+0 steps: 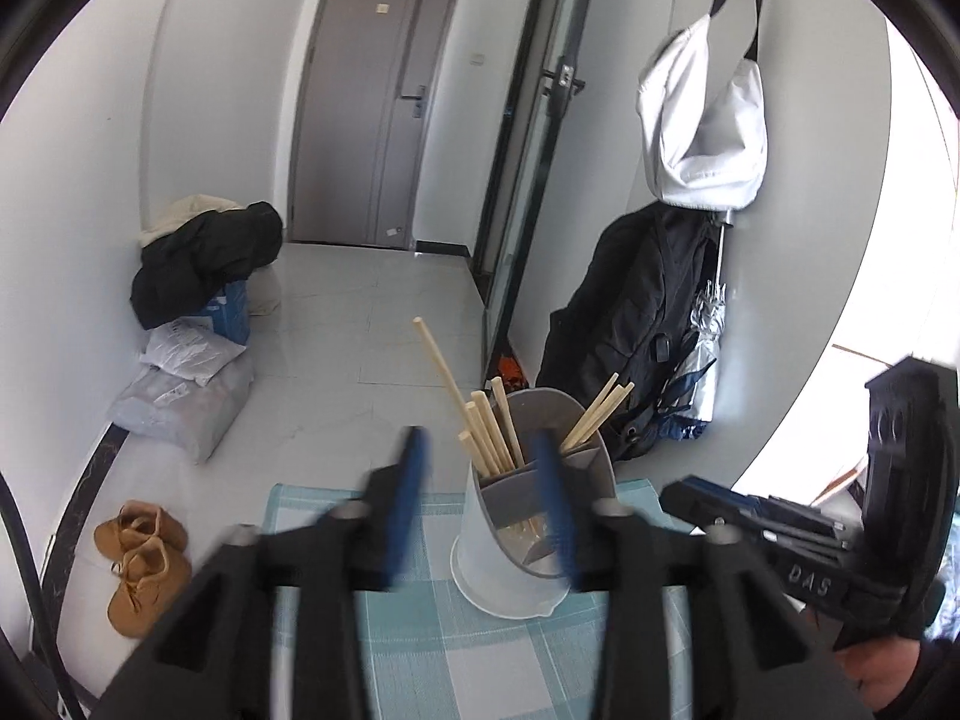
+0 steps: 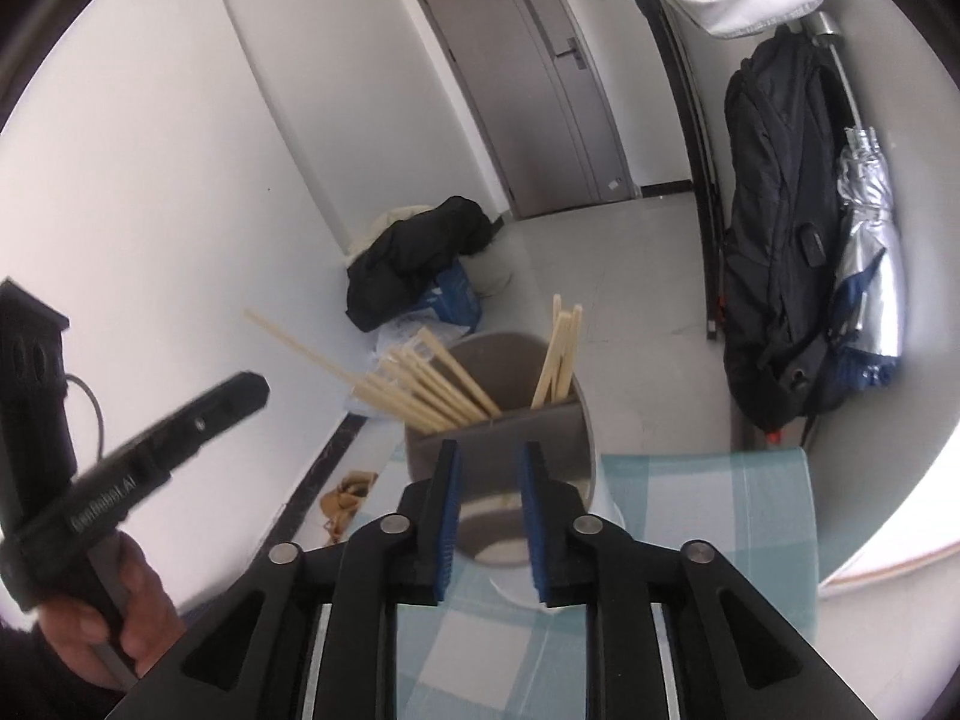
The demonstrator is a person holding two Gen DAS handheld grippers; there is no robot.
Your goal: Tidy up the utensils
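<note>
- Checked cloth [image 1: 420, 630] on table, cut off by frame edge and largely hidden under both tools.
- Utensil holder [image 1: 480, 540] upright on cloth, chopsticks [image 1: 486, 438] leaning out of two compartments; base partly hidden.
- Left gripper [image 1: 480, 498], blurred, jaws apart, empty, near holder.
- Right gripper [image 2: 491, 522] narrowly parted, gripping nothing, just before holder.

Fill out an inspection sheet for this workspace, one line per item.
Surface: blue checked cloth over the table.
Job's things: divided utensil holder upright on the cloth; chopsticks stand in two compartments.
Clutter: nothing seen on the cloth.
Grippers: left gripper open, fingers apart and empty; right gripper open, empty, before the holder.
Cables: thin cable by the left gripper.
Surroundings: backpack, shoes, clothes pile, door.
</note>
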